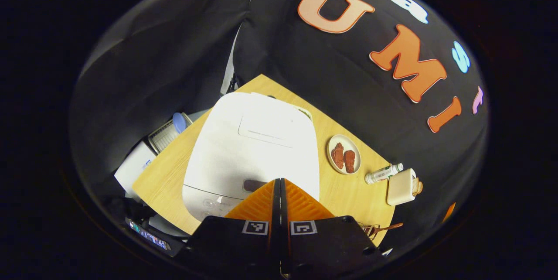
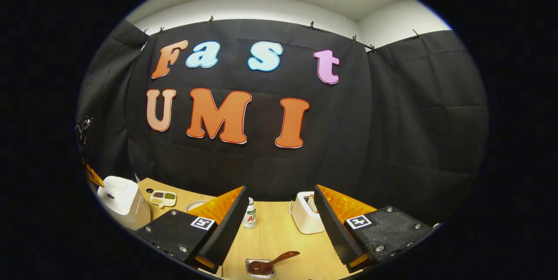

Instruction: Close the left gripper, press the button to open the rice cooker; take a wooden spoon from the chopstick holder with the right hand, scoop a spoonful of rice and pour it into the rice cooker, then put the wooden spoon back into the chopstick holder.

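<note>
L gripper (image 1: 279,184) jaws closed, over front of rice cooker (image 1: 253,149): white, smooth, boxy w/ rounded corners, lid down, on wood-grain tabletop (image 1: 165,175). R gripper (image 2: 279,210) jaws open, empty; wooden spoon (image 2: 272,262) below, near.

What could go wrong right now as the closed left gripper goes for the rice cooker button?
The left gripper is shut above the rice cooker, whose lid is down; its tips cover the front edge, so it might miss the button. The plate of food sits near the cooker and could be nudged if the cooker slides.
</note>
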